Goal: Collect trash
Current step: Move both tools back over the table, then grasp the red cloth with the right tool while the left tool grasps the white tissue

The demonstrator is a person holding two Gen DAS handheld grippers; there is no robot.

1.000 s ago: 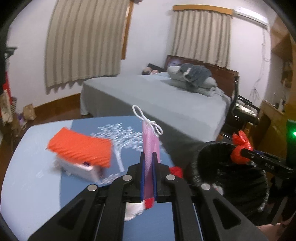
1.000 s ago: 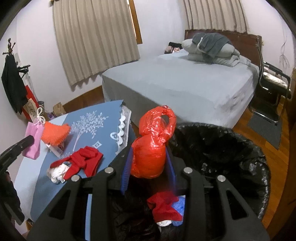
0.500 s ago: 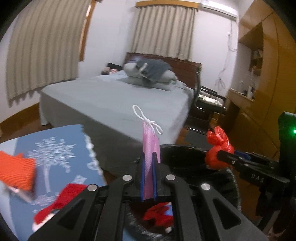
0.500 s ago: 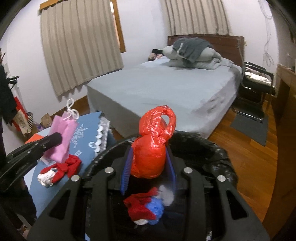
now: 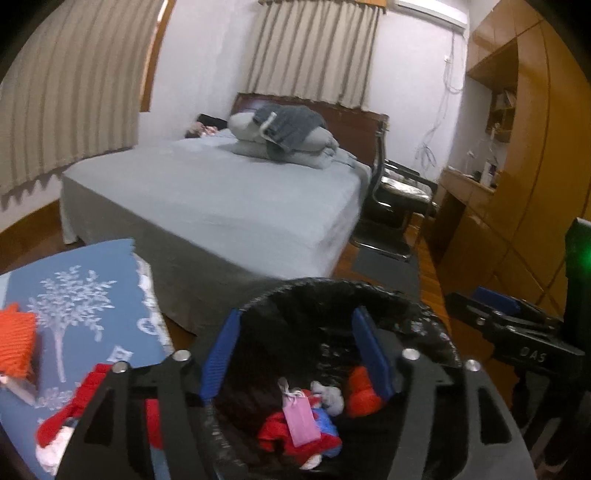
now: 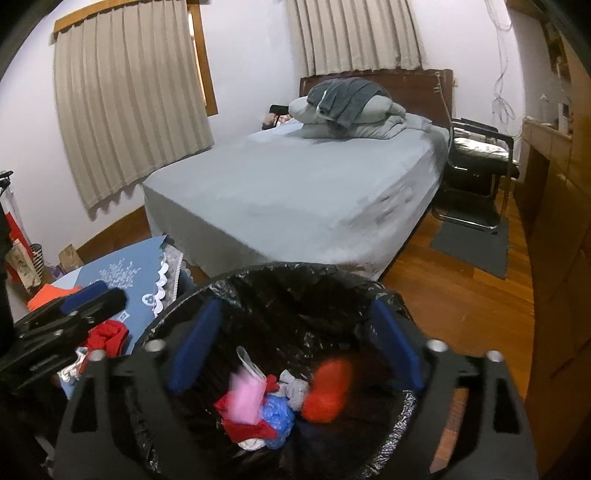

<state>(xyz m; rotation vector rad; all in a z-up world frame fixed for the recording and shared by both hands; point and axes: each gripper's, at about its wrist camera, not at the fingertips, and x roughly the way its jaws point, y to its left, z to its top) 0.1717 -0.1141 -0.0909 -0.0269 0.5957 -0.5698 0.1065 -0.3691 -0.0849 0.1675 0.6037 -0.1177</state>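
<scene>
Inside the round black-lined trash bin [image 5: 424, 317], the small pink paper bag [image 5: 302, 417] lay flat, its long axis running from its string handle toward the near rim, beside the crumpled red plastic bag [image 6: 327, 391]. Above the bin, the left gripper [image 5: 295, 354] and right gripper [image 6: 295, 343] both tilted downward, fingers spread wide, empty.

Looking like a home bedroom. Showing a wide bed [image 6: 295, 192] under a grey sheet, with folded bedding [image 6: 351, 107] piled against a dark wooden headboard [image 6: 417, 88]. Hanging over the windows, beige pleated curtains [image 6: 129, 122]. Standing beside the bed, a black chair [image 6: 476, 155] on a wooden floor [image 6: 461, 295], with a dark mat [image 6: 472, 243] under it. Lining the right side, built-in wooden cabinets [image 5: 524, 147]. Sitting high on the wall, an air conditioner [image 5: 428, 9].
</scene>
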